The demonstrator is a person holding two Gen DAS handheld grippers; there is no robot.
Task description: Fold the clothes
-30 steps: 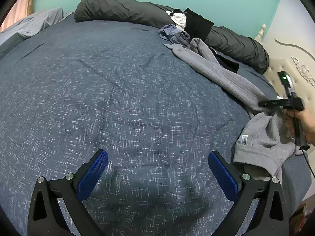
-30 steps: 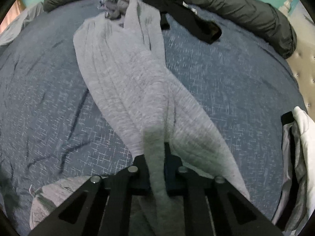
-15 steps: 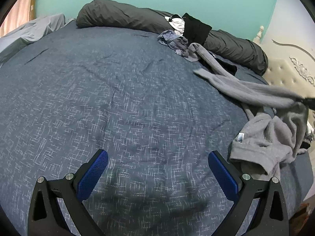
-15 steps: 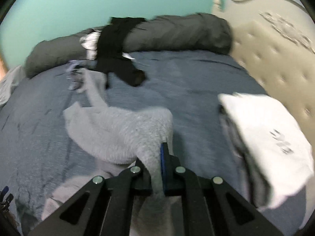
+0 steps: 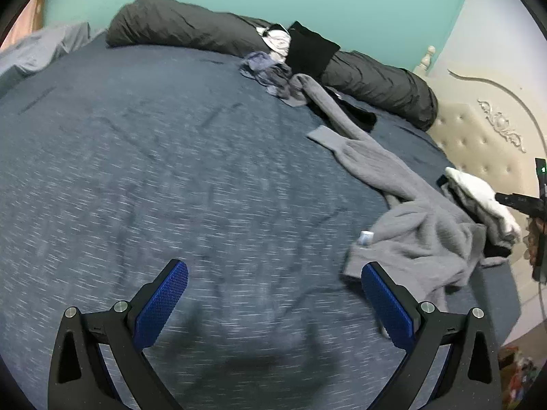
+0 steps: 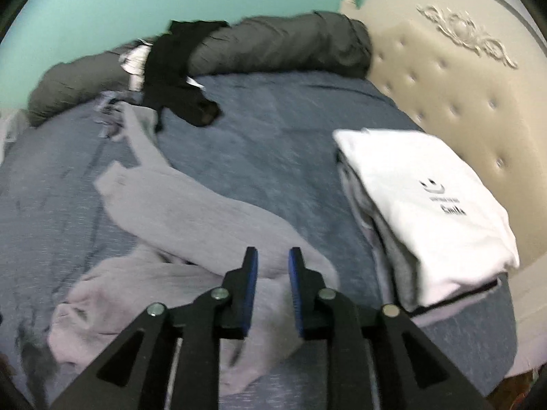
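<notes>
A grey sweater [image 5: 410,225] lies crumpled on the blue bedspread [image 5: 171,177], one sleeve stretched toward the far pillows. In the right wrist view the same grey sweater [image 6: 191,215] spreads below and left of my right gripper [image 6: 272,256], whose jaws stand slightly apart with nothing between them. My left gripper [image 5: 273,276] hovers wide open over bare bedspread, the sweater's hem just beyond its right finger. A folded stack topped by a white shirt [image 6: 427,198] rests at the right, near the headboard.
A dark grey rolled duvet [image 5: 222,34] runs along the far edge with black clothing [image 5: 311,51] and a small bluish-grey garment [image 5: 270,71] heaped against it. The padded beige headboard [image 6: 444,78] bounds the right side. A hand holding the other gripper's handle [image 5: 536,235] shows at the right edge.
My right gripper let go of the grey sweater, which dropped onto the bed in a heap, and its jaws parted. The left gripper stayed open and shifted slightly.
</notes>
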